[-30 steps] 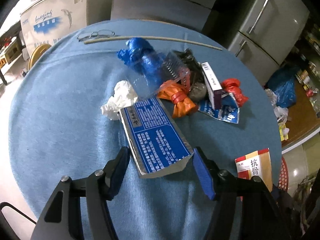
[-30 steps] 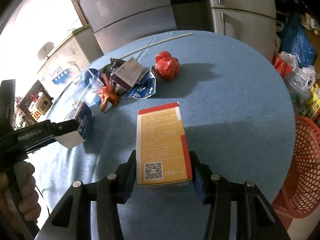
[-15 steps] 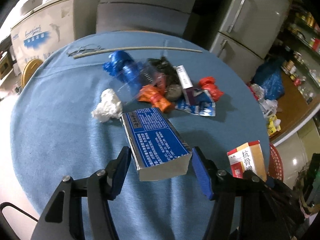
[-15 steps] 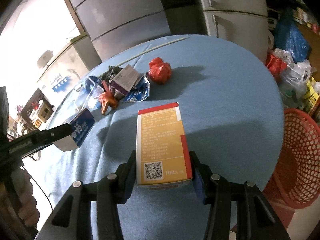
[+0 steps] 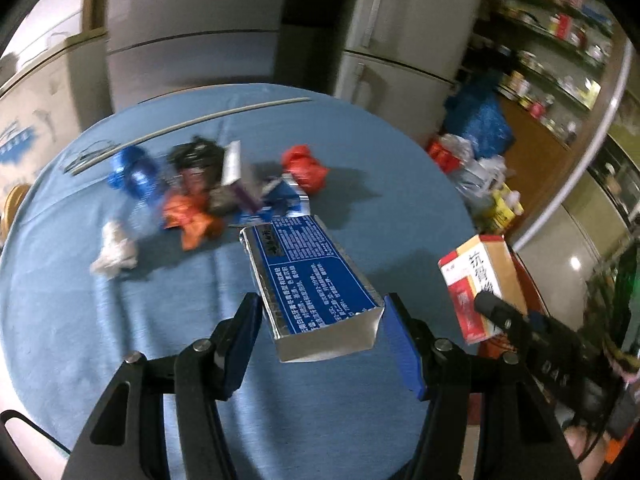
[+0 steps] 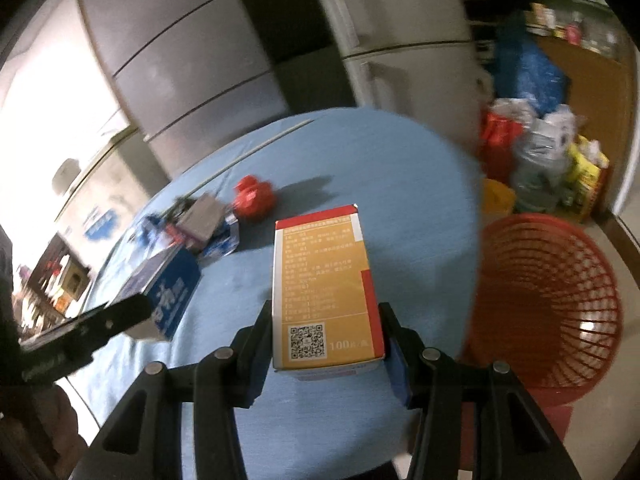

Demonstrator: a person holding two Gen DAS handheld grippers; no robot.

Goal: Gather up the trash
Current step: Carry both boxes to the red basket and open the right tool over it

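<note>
My left gripper (image 5: 320, 340) is shut on a blue and silver box (image 5: 312, 280) and holds it above the round blue table (image 5: 80, 340). My right gripper (image 6: 326, 354) is shut on an orange and red box (image 6: 324, 284), held above the table's right side. A red mesh basket (image 6: 548, 304) stands on the floor just right of the table. The orange box also shows in the left wrist view (image 5: 480, 280), and the blue box in the right wrist view (image 6: 168, 292). A pile of trash (image 5: 200, 192) lies at the table's middle.
The pile holds a red crumpled bag (image 5: 304, 168), an orange bag (image 5: 192, 220), blue plastic (image 5: 136, 172) and white tissue (image 5: 114, 254). A long thin stick (image 5: 192, 120) lies at the far edge. Refrigerators (image 5: 400, 40) and floor bags (image 6: 540, 148) stand behind.
Both grippers have lifted and swung to the right with their boxes. The red basket has come fully into the right wrist view.
</note>
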